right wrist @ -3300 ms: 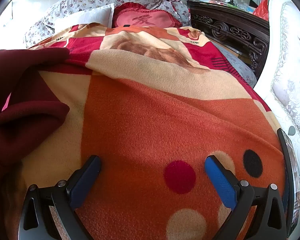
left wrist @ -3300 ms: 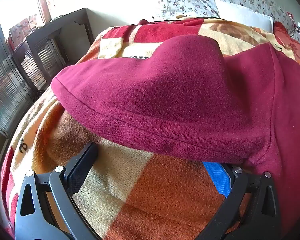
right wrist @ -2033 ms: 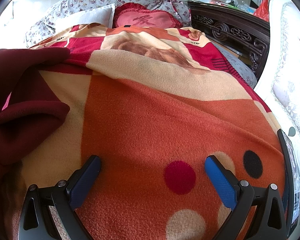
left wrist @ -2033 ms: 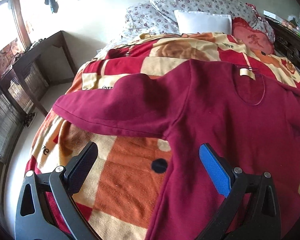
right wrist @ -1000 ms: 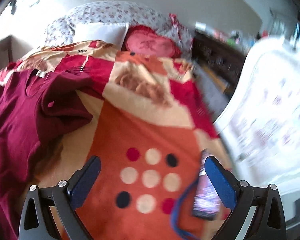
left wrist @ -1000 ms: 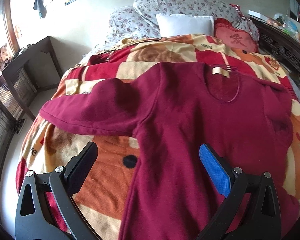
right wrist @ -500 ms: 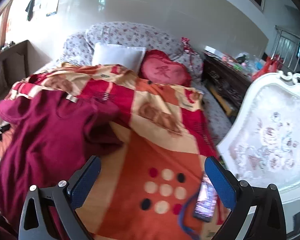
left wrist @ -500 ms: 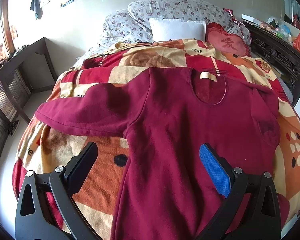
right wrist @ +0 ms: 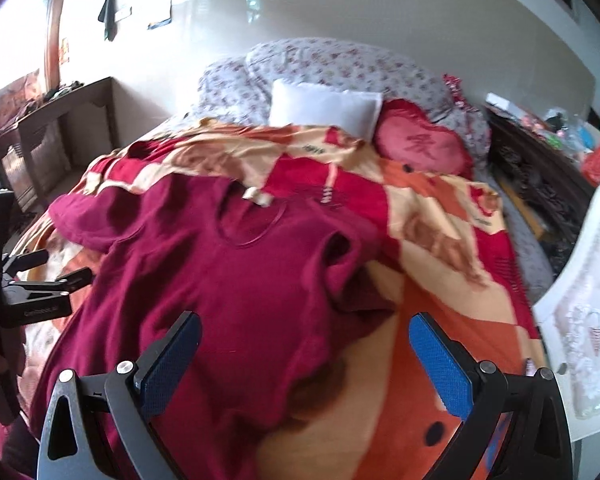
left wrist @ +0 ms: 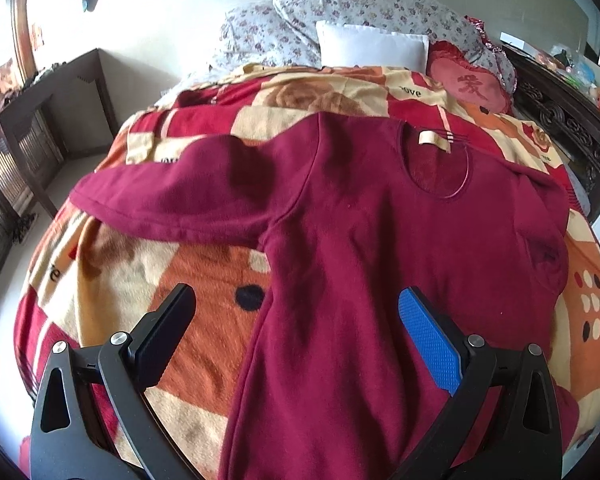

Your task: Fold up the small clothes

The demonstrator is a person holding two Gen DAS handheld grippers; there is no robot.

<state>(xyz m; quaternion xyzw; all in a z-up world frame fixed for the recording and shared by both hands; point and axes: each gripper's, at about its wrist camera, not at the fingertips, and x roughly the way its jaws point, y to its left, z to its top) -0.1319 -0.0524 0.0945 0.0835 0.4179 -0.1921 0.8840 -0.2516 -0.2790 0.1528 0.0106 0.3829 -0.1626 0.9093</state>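
A maroon long-sleeved top point(left wrist: 380, 248) point(right wrist: 220, 272) lies flat on the bed, collar and cream label point(left wrist: 434, 141) toward the pillows. Its left sleeve point(left wrist: 172, 200) stretches out to the left; the right sleeve point(right wrist: 344, 264) is bunched and folded in on itself. My left gripper point(left wrist: 296, 328) hovers open above the lower left side seam, holding nothing. My right gripper point(right wrist: 304, 356) hovers open above the top's lower right edge, also holding nothing. The left gripper point(right wrist: 40, 280) shows at the left edge of the right wrist view.
An orange, red and cream blanket point(left wrist: 180, 280) covers the bed. A white pillow point(left wrist: 372, 46), floral pillows point(left wrist: 380, 8) and a red cushion point(left wrist: 470, 84) sit at the head. A dark wooden side table point(left wrist: 40, 120) stands left; a carved dark cabinet point(right wrist: 540, 176) and a white chair point(right wrist: 580, 300) stand right.
Both grippers have pulled back and risen from the blanket, so the whole top now shows. The right view has swung left toward the top. Both stay open.
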